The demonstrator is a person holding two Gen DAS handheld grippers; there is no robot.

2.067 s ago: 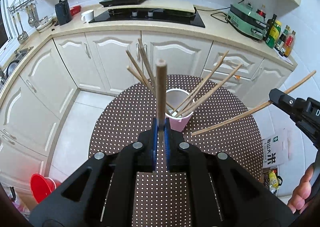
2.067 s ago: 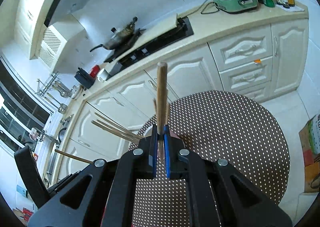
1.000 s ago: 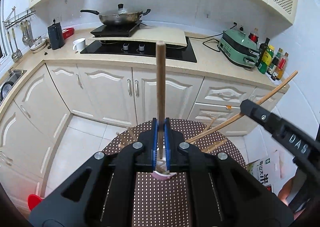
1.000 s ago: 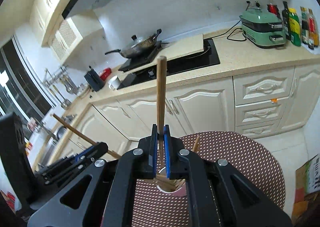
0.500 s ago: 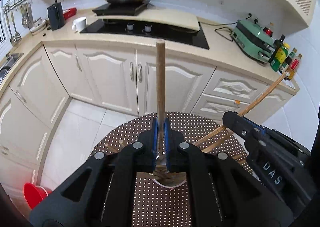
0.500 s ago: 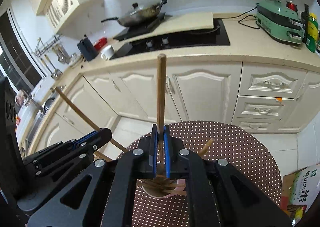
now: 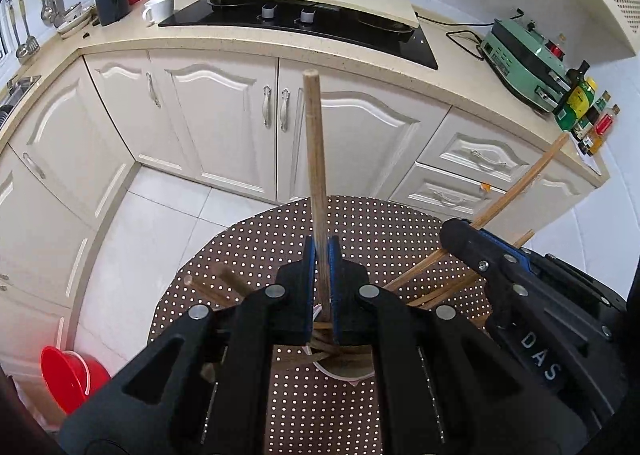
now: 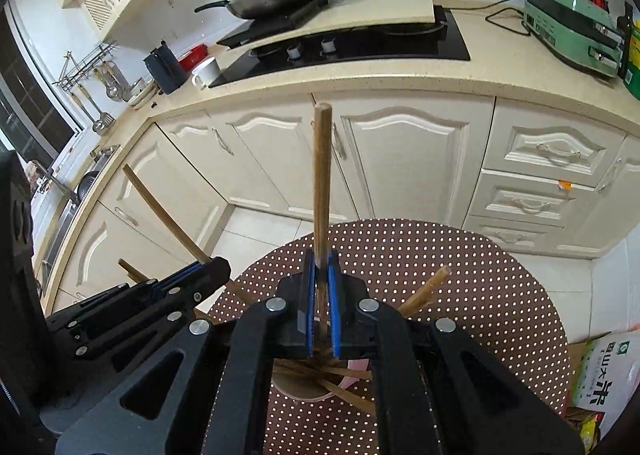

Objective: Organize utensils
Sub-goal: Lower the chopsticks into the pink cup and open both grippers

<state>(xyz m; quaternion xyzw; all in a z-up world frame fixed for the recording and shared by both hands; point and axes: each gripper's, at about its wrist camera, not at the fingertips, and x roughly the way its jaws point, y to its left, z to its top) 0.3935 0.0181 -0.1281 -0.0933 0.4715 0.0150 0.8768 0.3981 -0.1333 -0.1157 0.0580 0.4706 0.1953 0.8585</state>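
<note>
My left gripper (image 7: 320,251) is shut on a wooden chopstick (image 7: 314,159) that stands upright, its lower end in a pink cup (image 7: 340,373) below the jaws. My right gripper (image 8: 320,263) is shut on another chopstick (image 8: 322,175), also upright over the same cup (image 8: 304,391). The cup holds several chopsticks fanned outward. The right gripper shows in the left wrist view (image 7: 464,235) with its chopstick (image 7: 524,183). The left gripper shows in the right wrist view (image 8: 216,267) with its chopstick (image 8: 160,209).
The cup stands on a round brown dotted table (image 7: 384,227). Behind it run white cabinets (image 7: 224,115) under a counter with a black hob (image 7: 296,19), a wok and a green appliance (image 7: 524,59). A red bucket (image 7: 72,375) sits on the floor at left.
Both grippers have come down over the cup and closer together, tilting downward. Each still holds its chopstick, whose lower end now reaches into the cup.
</note>
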